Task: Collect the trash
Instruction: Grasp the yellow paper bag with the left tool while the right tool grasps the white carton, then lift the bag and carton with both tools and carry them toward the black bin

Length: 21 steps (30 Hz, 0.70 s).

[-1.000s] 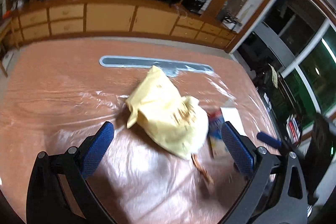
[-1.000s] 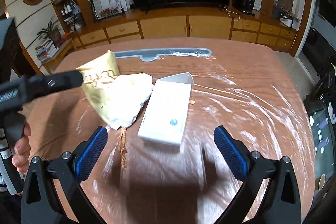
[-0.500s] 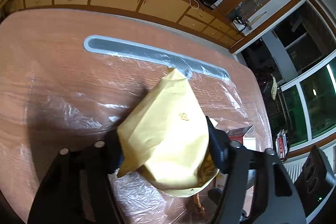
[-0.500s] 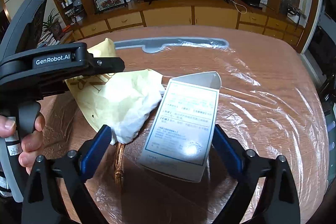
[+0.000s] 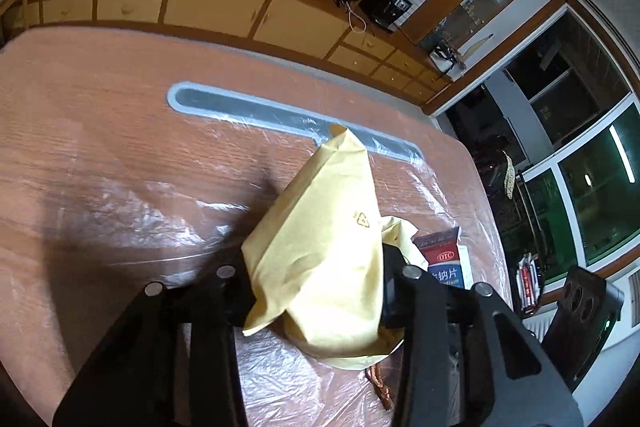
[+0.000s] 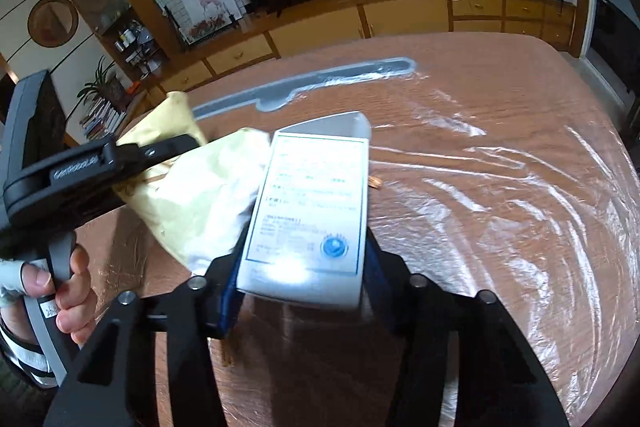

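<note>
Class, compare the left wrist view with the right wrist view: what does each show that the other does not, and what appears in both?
Only the left wrist view shows the recycling mark on the yellow paper bag and the red and blue face of the medicine box.

Only the right wrist view shows the box's white printed label, the right tongs shut on it, and the person's left hand.

Both show the bag in the left tongs, and the plastic-covered wooden table.

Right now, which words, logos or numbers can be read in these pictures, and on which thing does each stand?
"OTC": red panel of the box.
"钠片": blue band of the same box; the Latin line below is blurred.
Recycling triangle: yellow bag; the digits inside are too small.
"GenRobot.AI": left hand-held gripper, barely legible.
White box label: too blurred to read.
</note>
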Tool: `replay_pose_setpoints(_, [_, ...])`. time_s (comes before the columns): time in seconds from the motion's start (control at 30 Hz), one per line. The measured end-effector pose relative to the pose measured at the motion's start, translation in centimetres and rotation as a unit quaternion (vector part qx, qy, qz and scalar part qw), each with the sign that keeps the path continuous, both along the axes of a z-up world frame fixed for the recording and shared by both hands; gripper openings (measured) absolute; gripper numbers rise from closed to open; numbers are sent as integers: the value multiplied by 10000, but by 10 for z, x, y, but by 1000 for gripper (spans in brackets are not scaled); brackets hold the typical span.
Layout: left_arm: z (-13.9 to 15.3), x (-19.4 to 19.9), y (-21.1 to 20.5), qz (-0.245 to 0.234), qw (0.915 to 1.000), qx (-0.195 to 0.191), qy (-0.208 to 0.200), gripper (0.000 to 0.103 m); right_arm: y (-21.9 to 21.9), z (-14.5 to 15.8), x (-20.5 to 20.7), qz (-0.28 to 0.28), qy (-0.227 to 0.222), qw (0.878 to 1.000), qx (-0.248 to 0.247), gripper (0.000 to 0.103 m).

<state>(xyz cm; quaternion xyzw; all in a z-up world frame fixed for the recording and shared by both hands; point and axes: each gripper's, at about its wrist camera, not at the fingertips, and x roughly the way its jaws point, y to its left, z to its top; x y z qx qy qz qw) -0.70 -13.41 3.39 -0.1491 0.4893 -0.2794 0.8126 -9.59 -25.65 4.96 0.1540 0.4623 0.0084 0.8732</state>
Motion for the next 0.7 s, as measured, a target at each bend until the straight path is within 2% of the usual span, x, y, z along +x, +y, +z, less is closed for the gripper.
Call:
replay_pose_setpoints(0.2, [5,-11,0,-85,9994,244,-224,41,-3,0,-1,86,6,9999,-60,46])
replay_pose_setpoints(0.23, [5,-13,1,-95,9993,256,-237,41,-3,-1,-1,97,16,9999,-96,49])
replay_pose_setpoints(0.27, [4,-15,1,-95,9993,266,-239,41,-1,-1,-1,61,32,9997,-228,60])
replay_pose_setpoints(0.33, [2,-16,3,-93,9994,249,-209,41,0,-1,1,4,-7,9992,-403,73])
replay_pose_setpoints(0.43, [1,-16,6,-51,9994,253,-215,41,1,-3,10,75,9,9990,-435,73])
replay_pose_setpoints(0.5, [2,-15,7,-22,9991,326,-275,41,3,-5,14,215,36,9987,-466,64])
replay_pose_setpoints(0.53, [4,-13,6,-23,9989,361,-302,41,5,-6,16,242,61,9981,-561,51])
replay_pose_setpoints(0.6, [6,-14,6,-31,9985,407,-356,41,7,-6,15,257,57,9972,-701,48])
replay_pose_setpoints(0.7, [8,-16,7,-56,9980,462,-435,41,5,-4,11,276,24,9977,-611,47])
